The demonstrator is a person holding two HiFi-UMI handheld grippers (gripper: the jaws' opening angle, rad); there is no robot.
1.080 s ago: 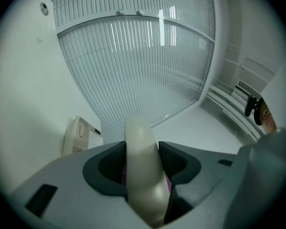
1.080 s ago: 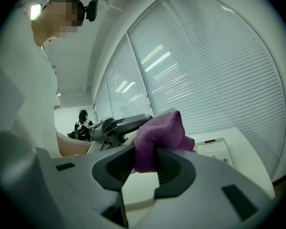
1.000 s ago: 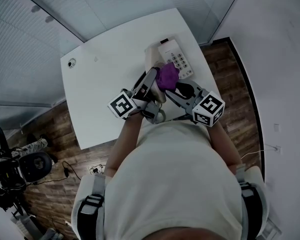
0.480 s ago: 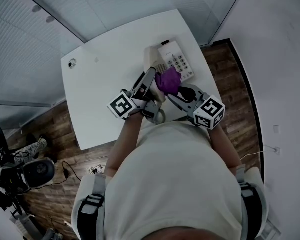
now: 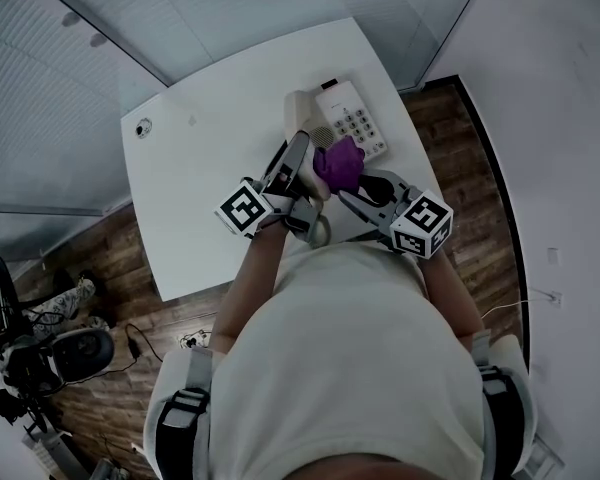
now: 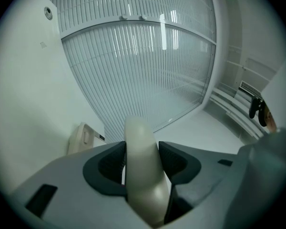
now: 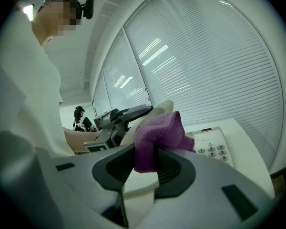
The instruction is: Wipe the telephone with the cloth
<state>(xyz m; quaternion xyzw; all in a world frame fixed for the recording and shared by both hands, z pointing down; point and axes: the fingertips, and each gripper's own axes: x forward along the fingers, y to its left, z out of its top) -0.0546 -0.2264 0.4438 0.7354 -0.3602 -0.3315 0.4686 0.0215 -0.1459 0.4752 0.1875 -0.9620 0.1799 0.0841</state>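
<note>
While both grippers have hardly shifted since a second ago, the cloth now sits slightly nearer the person, and more of the base's cradle end shows. Left hand-held gripper: jaws wide, clamped on the cream handset, which is lifted off the base. Right hand-held gripper: jaws pinched on the purple cloth, which is pressed against the handset, just right of the left jaws. Telephone base: on the worktop, just beyond both.

The right gripper holds the purple cloth against the handset in the left gripper.
</note>
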